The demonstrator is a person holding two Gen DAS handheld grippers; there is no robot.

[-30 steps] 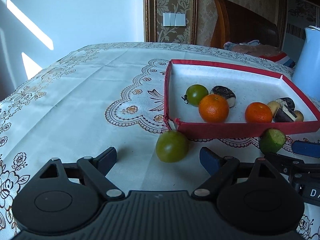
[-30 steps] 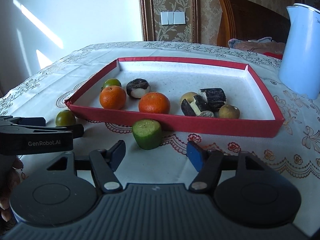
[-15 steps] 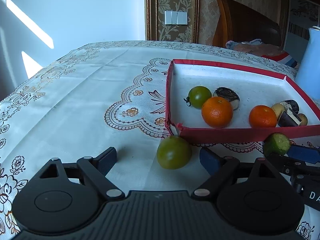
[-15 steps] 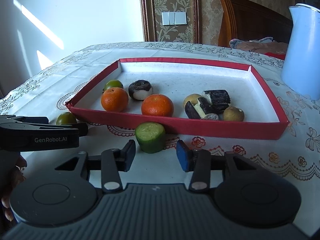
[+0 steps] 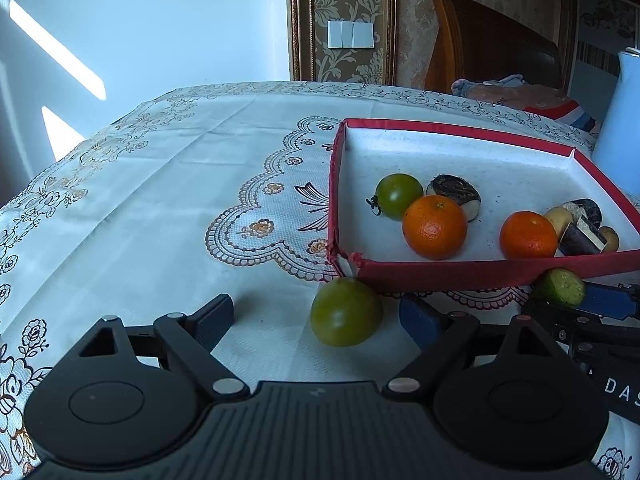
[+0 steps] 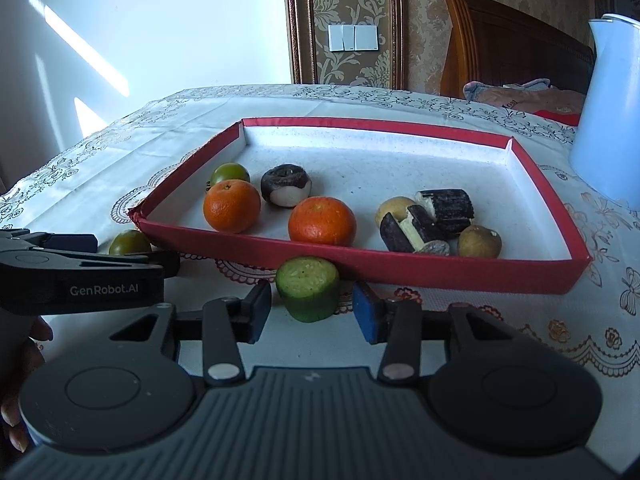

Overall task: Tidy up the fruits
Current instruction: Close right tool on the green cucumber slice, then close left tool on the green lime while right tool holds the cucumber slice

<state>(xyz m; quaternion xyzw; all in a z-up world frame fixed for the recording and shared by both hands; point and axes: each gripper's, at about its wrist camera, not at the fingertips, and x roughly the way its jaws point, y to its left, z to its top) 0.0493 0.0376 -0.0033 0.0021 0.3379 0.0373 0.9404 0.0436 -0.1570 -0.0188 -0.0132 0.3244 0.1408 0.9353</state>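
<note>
A green tomato (image 5: 346,312) lies on the tablecloth just outside the near left corner of the red-rimmed tray (image 5: 460,272). My left gripper (image 5: 318,318) is open around it, with the tomato nearer the right finger and touching neither. A cut green cucumber piece (image 6: 308,286) stands against the tray's front wall (image 6: 440,268). My right gripper (image 6: 313,314) has its jaws closing on both sides of the piece, with a small gap still showing at each pad. Inside the tray are two oranges (image 6: 232,206), another green tomato (image 6: 230,174), dark cut pieces and small brown fruits.
A pale blue jug (image 6: 612,120) stands past the tray's right far corner. A wooden chair back (image 6: 512,52) with cloth on it is behind the table. A person's hand (image 6: 24,360) holds the left gripper's body (image 6: 80,276) at the left of the right wrist view.
The right gripper's jaws have narrowed a lot around the cucumber piece, which now sits between the pads. The left gripper stays wide, hardly moved.
</note>
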